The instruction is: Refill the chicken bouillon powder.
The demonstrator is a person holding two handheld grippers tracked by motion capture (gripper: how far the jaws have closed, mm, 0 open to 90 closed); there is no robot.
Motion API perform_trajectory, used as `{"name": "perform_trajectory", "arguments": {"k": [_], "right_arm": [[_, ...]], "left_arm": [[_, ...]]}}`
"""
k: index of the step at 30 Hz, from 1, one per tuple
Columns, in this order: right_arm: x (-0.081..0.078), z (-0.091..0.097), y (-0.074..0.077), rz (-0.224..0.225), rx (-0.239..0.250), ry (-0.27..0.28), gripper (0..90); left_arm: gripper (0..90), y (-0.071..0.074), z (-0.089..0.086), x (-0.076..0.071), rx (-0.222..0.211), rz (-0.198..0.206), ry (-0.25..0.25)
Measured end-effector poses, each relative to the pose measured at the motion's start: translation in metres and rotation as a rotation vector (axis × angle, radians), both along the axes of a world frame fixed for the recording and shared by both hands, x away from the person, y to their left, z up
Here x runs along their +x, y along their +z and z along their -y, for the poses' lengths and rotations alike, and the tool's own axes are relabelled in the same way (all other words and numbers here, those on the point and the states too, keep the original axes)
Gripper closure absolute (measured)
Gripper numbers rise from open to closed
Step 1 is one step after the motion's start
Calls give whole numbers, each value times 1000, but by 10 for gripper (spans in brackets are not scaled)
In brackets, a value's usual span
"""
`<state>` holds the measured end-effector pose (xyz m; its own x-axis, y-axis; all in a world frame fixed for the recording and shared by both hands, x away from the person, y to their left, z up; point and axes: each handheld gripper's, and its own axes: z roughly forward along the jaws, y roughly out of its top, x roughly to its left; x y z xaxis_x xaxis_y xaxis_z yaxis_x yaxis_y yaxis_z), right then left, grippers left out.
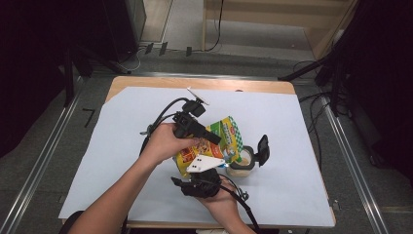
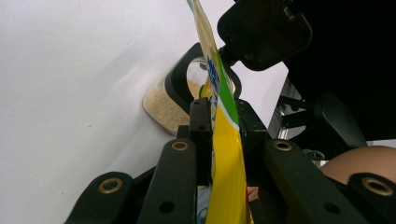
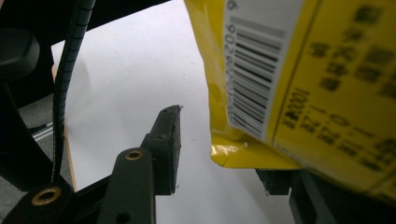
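the left gripper (image 2: 219, 140) has its jaws pressed flat on both faces of a yellow pouch (image 2: 226, 154), which runs edge-on from the bottom centre of the left gripper view up to the top. past the jaws, mid-frame, a clear jar (image 2: 166, 105) of pale grains sits on the white sheet (image 2: 70, 70), its black lid (image 2: 264, 30) flipped up at upper right.

the right gripper (image 3: 224, 154) has its jaws parted: the left pad stands free at lower centre of the right gripper view, with a gap to the pouch (image 3: 303, 84), whose bottom corner hangs over the other jaw at lower right; whether that jaw touches it cannot be told.

in the high view the pouch (image 1: 229, 131) is just right of centre, tilted over the jar (image 1: 242, 163), between the left gripper (image 1: 214, 137) above and the right gripper (image 1: 210, 163) below.
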<state>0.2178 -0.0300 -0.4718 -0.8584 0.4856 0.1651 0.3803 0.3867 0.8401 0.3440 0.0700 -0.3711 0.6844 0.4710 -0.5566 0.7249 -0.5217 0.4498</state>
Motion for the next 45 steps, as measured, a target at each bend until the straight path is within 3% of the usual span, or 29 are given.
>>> {"name": "perform_trajectory", "arguments": {"k": [8, 18, 38, 45], "right_arm": [[3, 4, -10, -31, 1, -6, 543], [5, 2, -24, -67, -53, -20, 536], [10, 6, -32, -89, -70, -75, 498], [9, 8, -31, -72, -64, -83, 486]], "left_arm": [[808, -3, -2, 2, -3, -3, -8], [841, -11, -2, 6, 8, -14, -17], [882, -12, -4, 8, -24, 4, -56], [900, -6, -9, 7, -51, -6, -78]]}}
